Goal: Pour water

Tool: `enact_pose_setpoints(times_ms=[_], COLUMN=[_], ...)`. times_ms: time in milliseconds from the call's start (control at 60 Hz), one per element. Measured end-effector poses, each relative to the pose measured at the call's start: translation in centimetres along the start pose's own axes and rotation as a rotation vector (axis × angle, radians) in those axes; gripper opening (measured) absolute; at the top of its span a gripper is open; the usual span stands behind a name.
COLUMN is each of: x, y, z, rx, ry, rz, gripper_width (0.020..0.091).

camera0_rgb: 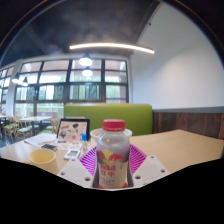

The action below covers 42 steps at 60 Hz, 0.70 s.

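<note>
A clear plastic bottle [113, 156] with a red cap and a red and white label stands upright between my gripper's [113, 163] fingers. Both pink pads [92, 159] press against its sides, so the gripper is shut on it. The bottle's lower part is hidden behind the gripper body. A yellow cup [42, 156] sits on the light wooden table [180, 148] to the left of the fingers, apart from the bottle.
Beyond the cup lie a tablet [72, 130] propped upright and a small white item [71, 152]. A green bench back [108, 116] runs behind the table. Large windows and more tables and chairs fill the left side.
</note>
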<state>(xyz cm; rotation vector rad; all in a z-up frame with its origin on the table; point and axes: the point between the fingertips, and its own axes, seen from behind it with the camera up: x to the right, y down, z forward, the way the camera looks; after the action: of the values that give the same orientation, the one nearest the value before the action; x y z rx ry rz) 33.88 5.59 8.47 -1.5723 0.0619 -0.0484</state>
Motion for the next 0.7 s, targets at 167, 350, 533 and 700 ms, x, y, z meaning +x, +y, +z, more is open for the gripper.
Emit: enact_pose_setpoints(times_ms=[167, 350, 533, 700], x=[-0.3, -0.5, 0.4, -0.5], y=[0.2, 0.3, -0.3, -2.0], z=[0.9, 1.3, -1.8, -7.0], rx=[0.003, 0.002, -0.053, -0.068], ry=[0.0, 0.01, 0.017, 0.012], rz=[-0.021, 0.0, 0.033, 0.037], gripper_width=[0.0385, 0.0474, 0.0845, 0.082])
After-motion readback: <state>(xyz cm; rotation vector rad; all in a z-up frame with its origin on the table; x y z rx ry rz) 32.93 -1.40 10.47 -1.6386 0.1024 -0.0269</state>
